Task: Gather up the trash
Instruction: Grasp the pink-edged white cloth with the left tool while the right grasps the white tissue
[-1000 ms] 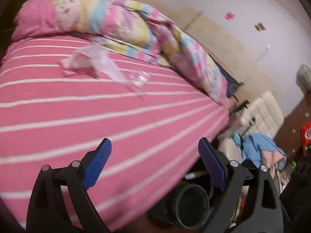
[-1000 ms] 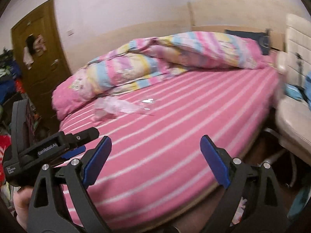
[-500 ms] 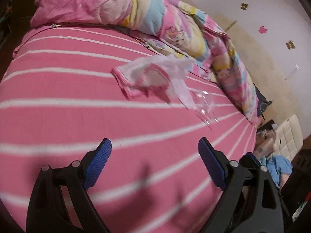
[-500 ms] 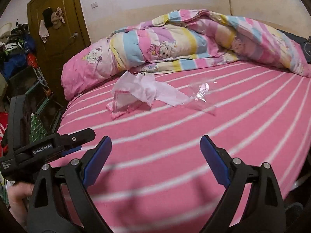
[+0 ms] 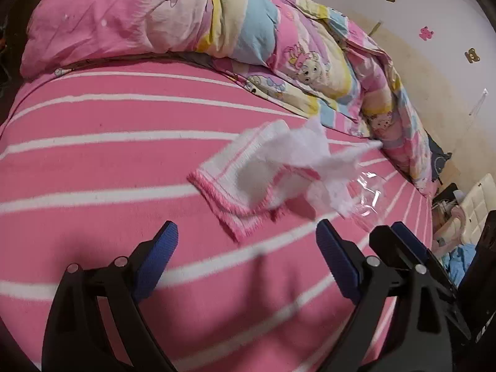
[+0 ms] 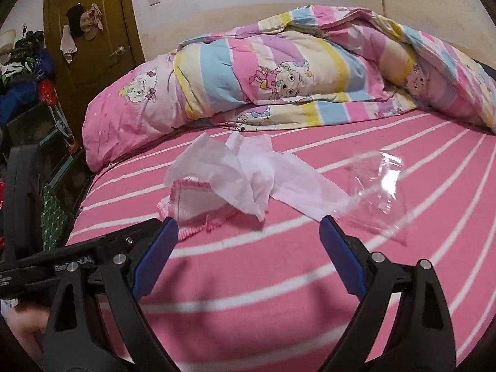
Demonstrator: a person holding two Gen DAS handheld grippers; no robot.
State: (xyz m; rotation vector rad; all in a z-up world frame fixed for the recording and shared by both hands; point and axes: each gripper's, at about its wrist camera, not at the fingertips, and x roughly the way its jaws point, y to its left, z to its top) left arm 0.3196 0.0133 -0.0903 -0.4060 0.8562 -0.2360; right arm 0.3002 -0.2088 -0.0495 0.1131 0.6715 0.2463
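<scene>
- Landmark: pink-edged cloth [image 5: 235,192] on the striped bed [image 5: 93,161].
- Crumpled white tissue [image 6: 245,170] lies on top of the cloth, trailing off its far side.
- Clear plastic wrapper [image 6: 376,192] sits just beyond the tissue's tail, farthest from the cloth.
- Left gripper [image 5: 245,245]: jaws spread, empty, just short of the cloth's near edge.
- Right gripper [image 6: 248,235]: jaws spread, empty, near the cloth's fringe.
- Progress: nothing collected yet; tissue and wrapper both left. No bin visible now.

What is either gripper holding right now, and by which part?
Nothing. The left gripper and right gripper are both open and empty, short of the tissue, pink-edged cloth and clear plastic wrapper on the bed.
</scene>
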